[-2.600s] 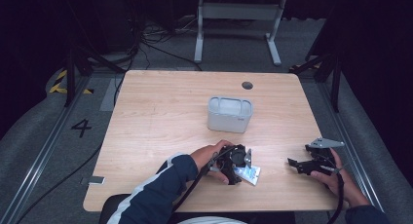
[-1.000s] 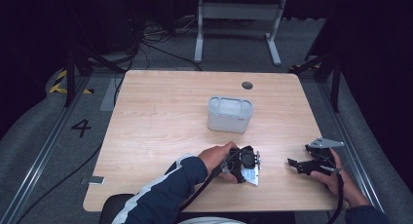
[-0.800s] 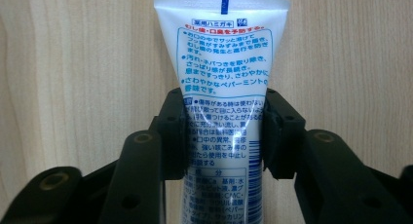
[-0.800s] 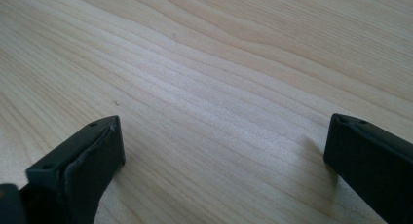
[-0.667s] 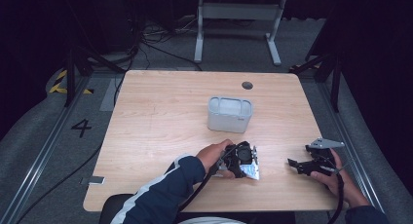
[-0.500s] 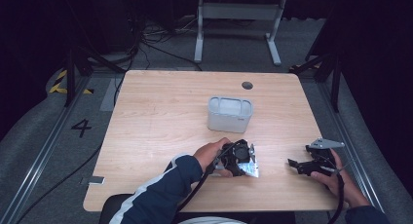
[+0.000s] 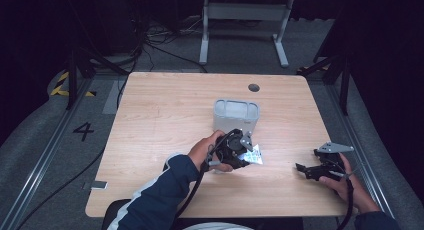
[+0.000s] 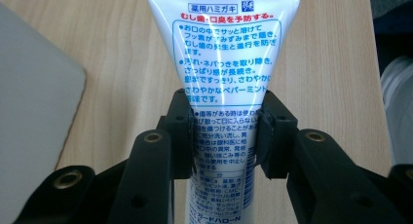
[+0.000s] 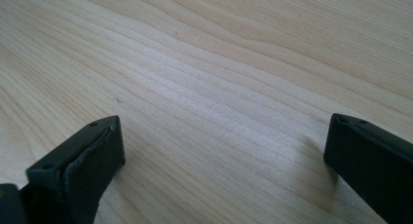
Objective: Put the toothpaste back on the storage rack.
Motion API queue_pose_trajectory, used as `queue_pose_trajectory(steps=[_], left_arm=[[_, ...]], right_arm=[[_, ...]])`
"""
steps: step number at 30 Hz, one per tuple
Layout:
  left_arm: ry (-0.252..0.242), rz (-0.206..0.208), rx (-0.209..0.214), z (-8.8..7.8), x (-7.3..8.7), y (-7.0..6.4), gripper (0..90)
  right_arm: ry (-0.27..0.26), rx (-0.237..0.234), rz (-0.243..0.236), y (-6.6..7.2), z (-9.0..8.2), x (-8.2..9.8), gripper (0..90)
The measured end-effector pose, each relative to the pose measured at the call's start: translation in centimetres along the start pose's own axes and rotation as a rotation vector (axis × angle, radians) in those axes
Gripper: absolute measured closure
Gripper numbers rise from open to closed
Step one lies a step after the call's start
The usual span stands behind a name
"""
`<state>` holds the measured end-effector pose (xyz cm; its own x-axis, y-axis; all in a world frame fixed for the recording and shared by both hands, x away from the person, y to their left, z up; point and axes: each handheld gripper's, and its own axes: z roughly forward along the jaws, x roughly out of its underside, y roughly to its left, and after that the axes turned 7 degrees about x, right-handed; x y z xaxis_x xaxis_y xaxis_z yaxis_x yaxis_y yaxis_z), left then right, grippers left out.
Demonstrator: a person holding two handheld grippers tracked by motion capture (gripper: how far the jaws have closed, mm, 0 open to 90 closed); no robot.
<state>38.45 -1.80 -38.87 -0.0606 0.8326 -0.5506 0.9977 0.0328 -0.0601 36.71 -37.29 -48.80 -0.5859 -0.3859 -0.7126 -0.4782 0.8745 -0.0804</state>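
Left gripper view shows the left gripper [image 8: 222, 136] clamped on a white toothpaste tube [image 8: 224, 53], both jaws pressing its printed sides. On the high view this gripper [image 7: 235, 151] has moved a little forward and now sits just in front of the grey container [image 7: 236, 116], nearer than before. The right gripper [image 7: 320, 165] stays at the right edge of the wooden table [image 7: 165, 110], its jaws wide apart over bare wood.

Toothpaste tube [image 8: 226, 58] cap end cropped (top edge)
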Motion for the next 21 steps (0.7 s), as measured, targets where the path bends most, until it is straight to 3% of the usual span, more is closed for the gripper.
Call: queue_pose_trajectory(steps=[5, 7, 18, 21], left_arm=[[-0.057, -0.013, -0.024, -1.3, 0.1, 0.1, 65.1], [-0.102, -0.009, -0.065, -2.2, 0.2, 0.0, 65.4], [-0.246, -0.019, -0.105, -5.6, 0.4, -0.1, 65.6], [-0.323, -0.047, -0.143, -6.8, 0.8, 0.1, 65.6]], right_arm=[[0.0, 0.0, 0.0, 0.0, 0.0, 0.0, 1.5], [0.0, 0.0, 0.0, 0.0, 0.0, 0.0, 1.4], [0.0, -0.001, -0.001, 0.0, 0.0, 0.0, 1.4], [0.0, -0.001, 0.001, 0.0, 0.0, 0.0, 1.5]])
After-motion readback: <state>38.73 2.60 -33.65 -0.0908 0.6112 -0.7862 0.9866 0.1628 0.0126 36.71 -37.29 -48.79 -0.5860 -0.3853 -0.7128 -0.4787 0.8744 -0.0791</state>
